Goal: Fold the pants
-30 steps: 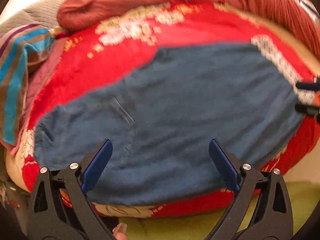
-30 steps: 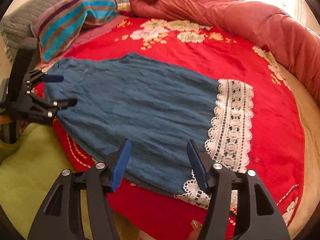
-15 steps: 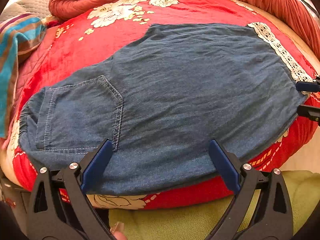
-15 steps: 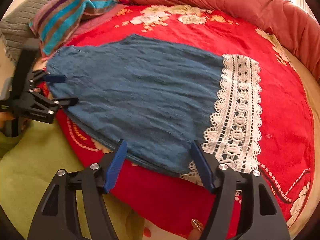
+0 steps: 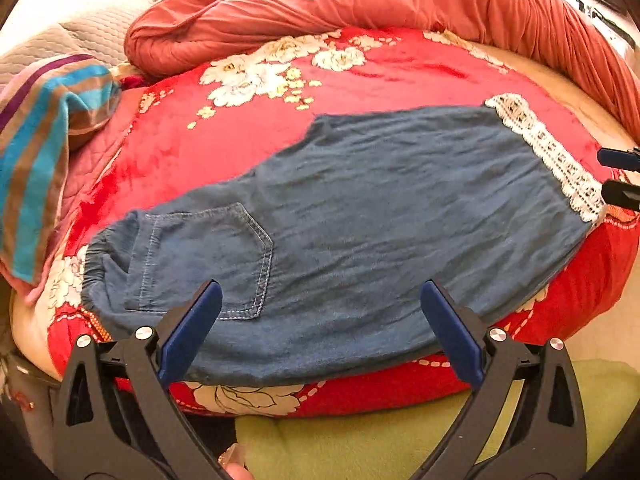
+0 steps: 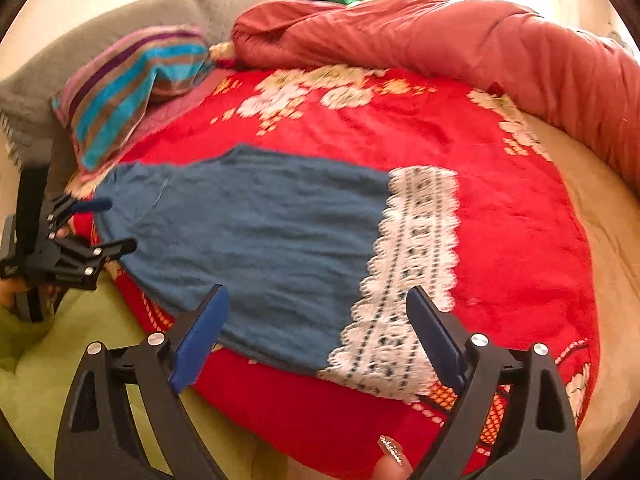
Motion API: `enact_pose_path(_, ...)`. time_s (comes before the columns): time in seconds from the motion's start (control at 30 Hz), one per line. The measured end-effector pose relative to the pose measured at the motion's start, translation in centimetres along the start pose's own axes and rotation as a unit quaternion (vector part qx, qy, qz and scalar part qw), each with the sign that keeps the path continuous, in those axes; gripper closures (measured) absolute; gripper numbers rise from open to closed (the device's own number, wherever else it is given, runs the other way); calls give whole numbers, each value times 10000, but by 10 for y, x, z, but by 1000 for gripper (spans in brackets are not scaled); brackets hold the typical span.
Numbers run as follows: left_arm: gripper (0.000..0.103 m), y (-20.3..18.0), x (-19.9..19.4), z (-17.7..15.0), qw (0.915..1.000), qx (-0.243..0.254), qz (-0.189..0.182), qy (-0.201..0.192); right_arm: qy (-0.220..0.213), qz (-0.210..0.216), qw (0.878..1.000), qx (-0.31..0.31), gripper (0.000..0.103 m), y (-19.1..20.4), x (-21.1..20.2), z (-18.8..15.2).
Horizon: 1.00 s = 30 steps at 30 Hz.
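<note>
The blue denim pants (image 5: 360, 216) lie flat on the red floral blanket (image 5: 400, 80), folded lengthwise, back pocket (image 5: 204, 260) at the left, white lace hem (image 5: 552, 160) at the right. My left gripper (image 5: 320, 320) is open and empty over the near edge by the pocket. My right gripper (image 6: 316, 328) is open and empty over the near edge by the lace hem (image 6: 408, 264). The pants (image 6: 256, 232) and the open left gripper (image 6: 108, 224) at the waist end show in the right wrist view. The right fingertips (image 5: 616, 160) show at the left view's right edge.
A striped pillow (image 5: 36, 152) lies at the far left, and it also shows in the right wrist view (image 6: 132, 84). A rolled salmon duvet (image 5: 400, 12) runs along the back. A green cover (image 5: 400, 440) lies below the near bed edge.
Both grippers have drawn back and lifted a little from the pants' near edge. Both stay open. The pants have not moved.
</note>
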State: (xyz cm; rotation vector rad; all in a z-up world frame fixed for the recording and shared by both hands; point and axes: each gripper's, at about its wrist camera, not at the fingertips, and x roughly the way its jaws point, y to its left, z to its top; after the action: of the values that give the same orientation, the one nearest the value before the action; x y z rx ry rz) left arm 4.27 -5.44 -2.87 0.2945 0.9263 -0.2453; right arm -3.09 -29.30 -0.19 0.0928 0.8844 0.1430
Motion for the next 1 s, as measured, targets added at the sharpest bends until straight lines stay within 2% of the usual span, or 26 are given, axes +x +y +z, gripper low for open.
enact_pose_path(0.1, 10, 2, -5, 2, 10000, -54, 34, -64, -96, -44, 9999, 132, 14, -10, -6, 0)
enact_pose_path(0.17, 10, 2, -9, 4, 9999, -72, 20, -118, -161, -91, 9996, 197, 10, -15, -10, 1)
enact_pose_path(0.63, 10, -13, -25, 22, 9993, 2, -85, -353, -401, -175, 9984, 360, 10, -30, -26, -2)
enact_pose_path(1.0, 10, -40, -25, 50, 9977, 198, -491, -416, -361, -162, 9979, 513, 10, -40, -25, -9)
